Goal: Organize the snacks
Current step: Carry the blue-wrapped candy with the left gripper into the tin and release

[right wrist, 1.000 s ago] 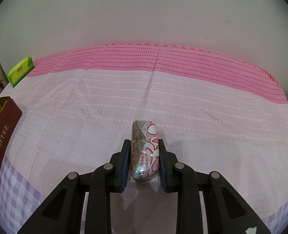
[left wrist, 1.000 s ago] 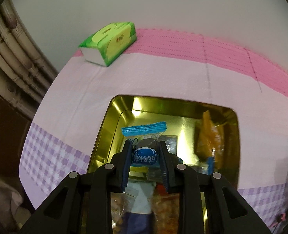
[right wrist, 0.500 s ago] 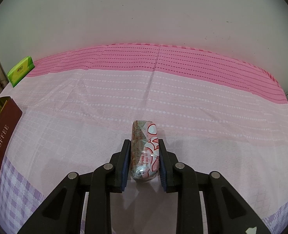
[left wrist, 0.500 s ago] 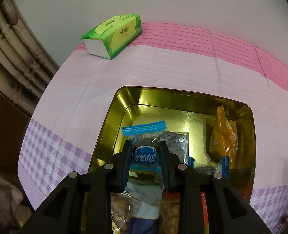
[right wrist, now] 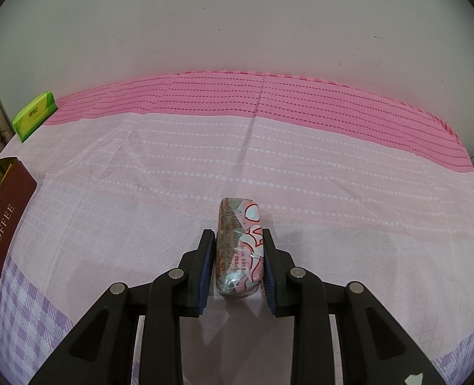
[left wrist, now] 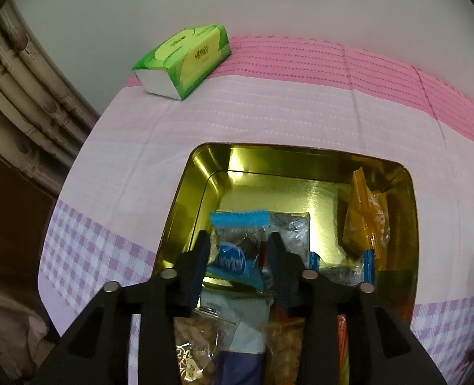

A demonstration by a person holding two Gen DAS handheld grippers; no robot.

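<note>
Left gripper (left wrist: 239,252) spread apart over a gold tin (left wrist: 185,211), fingers on either side of a blue-and-clear candy packet (left wrist: 233,253); packet tilted between the pads, no firm pinch visible, lower edge lying on the other wrappers in the tin. An orange packet (left wrist: 365,218) upright against the tin's right wall, a small blue-ended wrapper (left wrist: 368,264) just below it. Tin on a pink and lilac tablecloth (left wrist: 269,118), with a green tissue pack (left wrist: 185,61) well behind at the far edge. Right gripper (right wrist: 239,256) clamped on a pink-and-silver wrapped roll (right wrist: 239,250), pads pressed to both long sides, roll pointing forward over the cloth. Dark red toffee lid (right wrist: 7,224) propped at the far left.
</note>
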